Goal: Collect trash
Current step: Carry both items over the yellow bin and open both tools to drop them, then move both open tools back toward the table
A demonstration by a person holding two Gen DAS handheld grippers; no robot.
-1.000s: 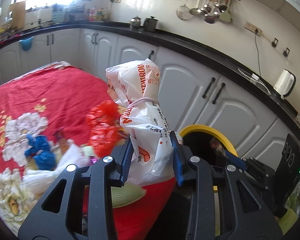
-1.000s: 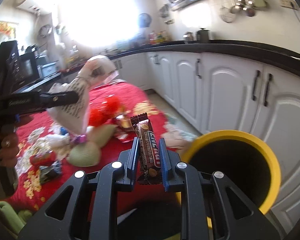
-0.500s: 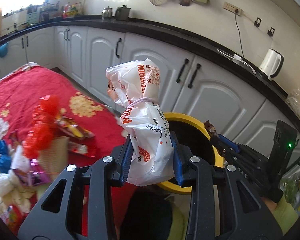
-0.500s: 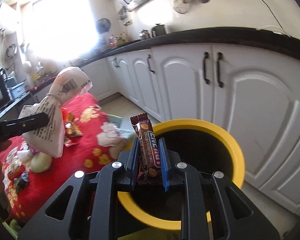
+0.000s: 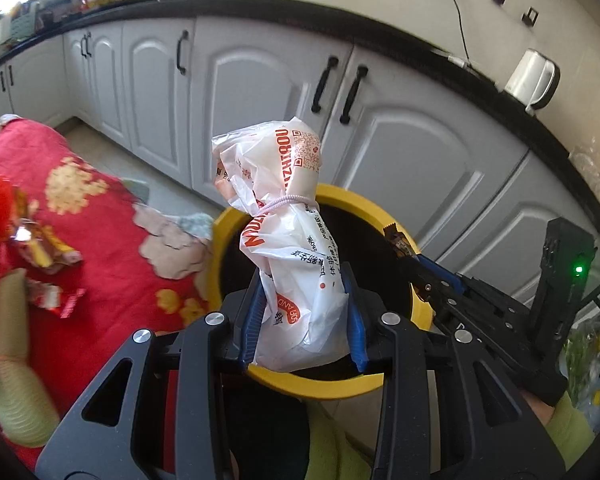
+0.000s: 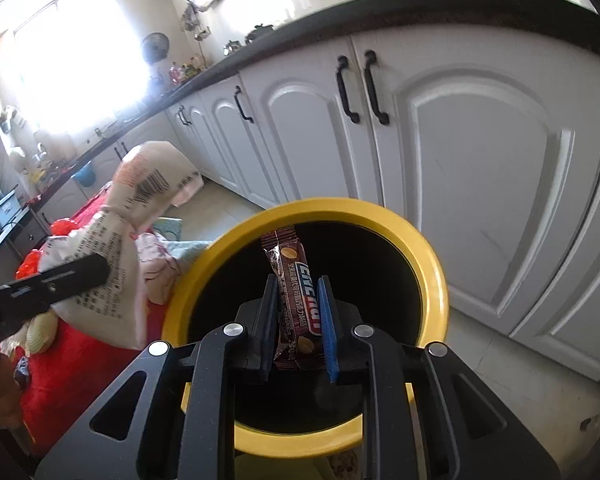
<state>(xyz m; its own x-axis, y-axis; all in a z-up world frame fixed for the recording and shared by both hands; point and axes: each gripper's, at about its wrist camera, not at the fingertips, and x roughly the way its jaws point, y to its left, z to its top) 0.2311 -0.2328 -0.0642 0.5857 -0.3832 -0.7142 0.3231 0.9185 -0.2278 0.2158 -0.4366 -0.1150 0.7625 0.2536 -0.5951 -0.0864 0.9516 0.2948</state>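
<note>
Your left gripper (image 5: 302, 322) has its jaws clamped on the white tied bag (image 5: 296, 264), held upright just short of the yellow bin (image 5: 380, 390), so it can drop straight in. Your right gripper (image 6: 298, 318) pinches a brown candy wrapper (image 6: 296, 300) directly over the bin's dark opening, ready for release. Bag looks soft and crinkled, cinched with a pink band. Beyond-left of the jaws, more litter sits on the red tabletop (image 5: 100, 240).

Left hand-held gripper (image 5: 302, 320) and right hand-held gripper (image 6: 298, 320) side by side, jaws clamped, green-sleeved right wrist (image 5: 560, 420) behind.
</note>
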